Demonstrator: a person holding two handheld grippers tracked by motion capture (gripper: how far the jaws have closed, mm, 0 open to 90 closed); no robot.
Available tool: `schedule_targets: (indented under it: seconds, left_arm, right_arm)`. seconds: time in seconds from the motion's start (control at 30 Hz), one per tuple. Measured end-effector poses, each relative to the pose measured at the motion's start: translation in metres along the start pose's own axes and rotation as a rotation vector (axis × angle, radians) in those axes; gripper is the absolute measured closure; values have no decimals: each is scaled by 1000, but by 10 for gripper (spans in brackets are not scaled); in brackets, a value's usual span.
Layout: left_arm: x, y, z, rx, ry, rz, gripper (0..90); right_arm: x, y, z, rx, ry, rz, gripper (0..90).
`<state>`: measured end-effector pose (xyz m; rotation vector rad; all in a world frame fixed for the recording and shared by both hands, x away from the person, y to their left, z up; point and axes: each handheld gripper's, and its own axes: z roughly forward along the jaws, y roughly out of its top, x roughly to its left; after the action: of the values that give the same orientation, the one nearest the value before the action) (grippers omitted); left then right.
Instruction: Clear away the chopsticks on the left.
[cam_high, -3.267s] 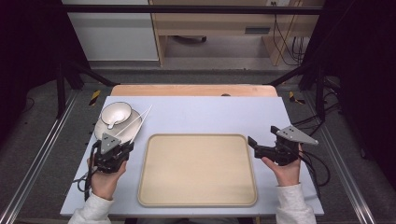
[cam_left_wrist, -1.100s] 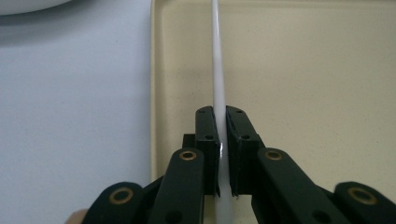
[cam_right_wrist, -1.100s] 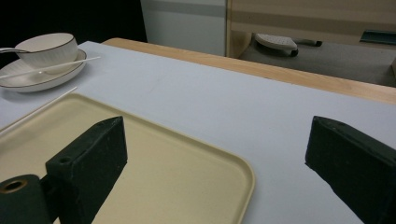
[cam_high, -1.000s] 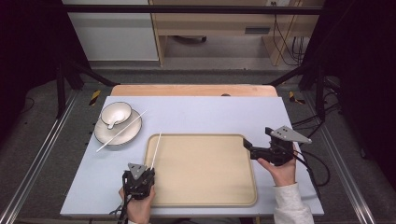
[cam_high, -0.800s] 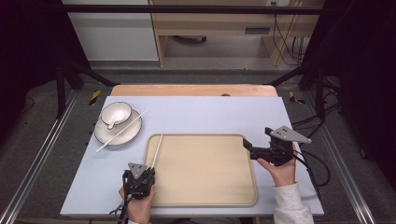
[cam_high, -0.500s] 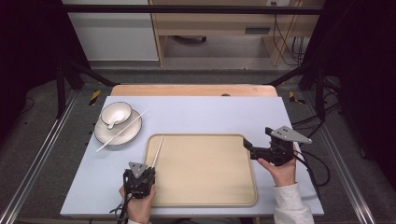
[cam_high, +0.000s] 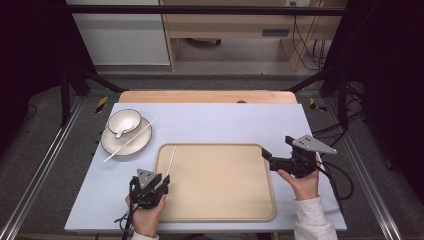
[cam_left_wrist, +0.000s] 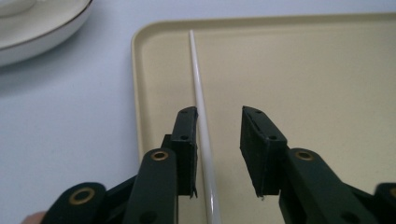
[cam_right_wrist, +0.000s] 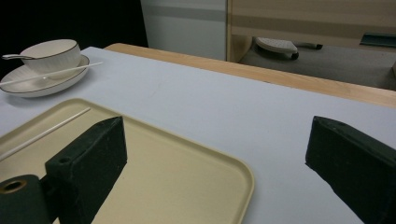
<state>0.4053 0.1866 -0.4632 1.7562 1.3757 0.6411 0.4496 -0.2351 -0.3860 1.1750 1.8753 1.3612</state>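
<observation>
A white chopstick (cam_left_wrist: 200, 102) lies inside the beige tray (cam_high: 220, 210), along the tray's left rim, its long axis running from the near side towards the tray's far left corner. The left gripper (cam_left_wrist: 217, 140) straddles the near end of it: the jaws stand apart, and the stick passes between them, close against the left jaw with a clear gap to the right one. It looks let go rather than pinched, though whether the stick touches that left jaw is hard to tell from this angle.

A second chopstick (cam_high: 130, 141) rests slantwise across the saucer (cam_high: 125, 148), which sits left of the tray's far left corner with a small bowl (cam_high: 124, 121) on it.

The right gripper (cam_high: 267, 156) hovers at the tray's right rim, jaws wide apart and holding nothing.

The left hand (cam_high: 146, 217) is plainly the nearer to the saucer's chopstick, which lies forward and to the left of its gripper; that pickup would likely fall to it.
</observation>
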Motion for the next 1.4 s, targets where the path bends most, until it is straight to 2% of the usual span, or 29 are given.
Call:
schedule_targets:
  seconds: [0.07, 0.13, 0.17, 0.23, 0.3, 0.33, 0.4, 0.47, 0.53, 0.57, 0.6, 0.7, 0.73, 0.8, 0.83, 0.87, 0.9, 0.93, 0.97, 1.03, 1.13, 1.17, 1.2, 1.3, 1.33, 1.4]
  left_arm:
    - [1, 3, -1, -15, -12, 6, 609]
    - [6, 14, -6, -37, -33, 37, 555]
    - [6, 14, -6, -37, -33, 37, 528]
    - [8, 22, -9, -54, -58, 58, 505]
    - [10, 30, -11, -71, -76, 87, 465]
    - [13, 39, -13, -86, -101, 108, 419]
    - [19, 47, -15, -100, -130, 111, 389]
    - [21, 51, -16, -102, -137, 117, 358]
    - [31, 63, -17, -96, -169, 135, 328]
    - [31, 63, -17, -96, -169, 135, 320]
    - [39, 69, -19, -98, -200, 135, 310]
    - [53, 75, -19, -93, -229, 122, 284]
    - [53, 75, -19, -93, -229, 122, 280]
    - [64, 78, -19, -86, -224, 126, 271]
    - [64, 78, -19, -86, -224, 126, 269]
    - [70, 78, -19, -72, -211, 150, 265]
    - [70, 78, -19, -72, -211, 150, 262]
    - [77, 76, -20, -55, -193, 168, 258]
    - [77, 76, -20, -55, -193, 168, 256]
    - [86, 74, -21, -49, -185, 172, 250]
    - [106, 67, -20, -38, -173, 153, 246]
    - [106, 67, -20, -38, -173, 153, 243]
    - [114, 64, -19, -29, -159, 154, 242]
    - [122, 62, -17, -13, -150, 152, 241]
    - [129, 61, -14, 2, -129, 147, 241]
    - [135, 60, -12, 9, -118, 145, 243]
  right_arm:
    - [0, 0, 0, -1, -1, -1, 57]
    - [-1, 0, -1, -6, -1, 1, 57]
    - [-1, 0, -1, -6, -1, 1, 57]
    - [-1, 1, -1, -5, -1, 2, 57]
    - [-1, 1, -2, -7, -2, 3, 56]
    - [-1, 1, -2, -8, -2, 5, 57]
    - [-1, 1, -3, -11, -1, 7, 57]
    - [-2, 1, -4, -16, -2, 9, 56]
    - [-2, 2, -5, -19, -1, 10, 57]
    - [-2, 2, -5, -19, -1, 12, 56]
    - [-3, 2, -6, -20, -1, 10, 56]
    - [-3, 3, -6, -25, -1, 14, 56]
    - [-3, 3, -6, -25, -1, 14, 56]
    - [-3, 3, -7, -26, -2, 12, 56]
    - [-3, 3, -7, -26, -2, 12, 56]
    - [-3, 3, -7, -27, -2, 15, 56]
    - [-3, 3, -7, -27, -2, 15, 56]
    - [-3, 3, -7, -27, -2, 15, 55]
    - [-3, 3, -7, -27, -2, 15, 55]
    - [-3, 3, -7, -25, -5, 13, 55]
    - [-3, 2, -6, -20, -6, 9, 55]
    - [-3, 2, -6, -20, -6, 9, 55]
    - [-3, 2, -6, -20, -7, 7, 54]
    - [-3, 2, -6, -19, -4, 5, 55]
    - [-3, 2, -6, -17, -3, 5, 55]
    - [-3, 2, -5, -12, -4, 0, 54]
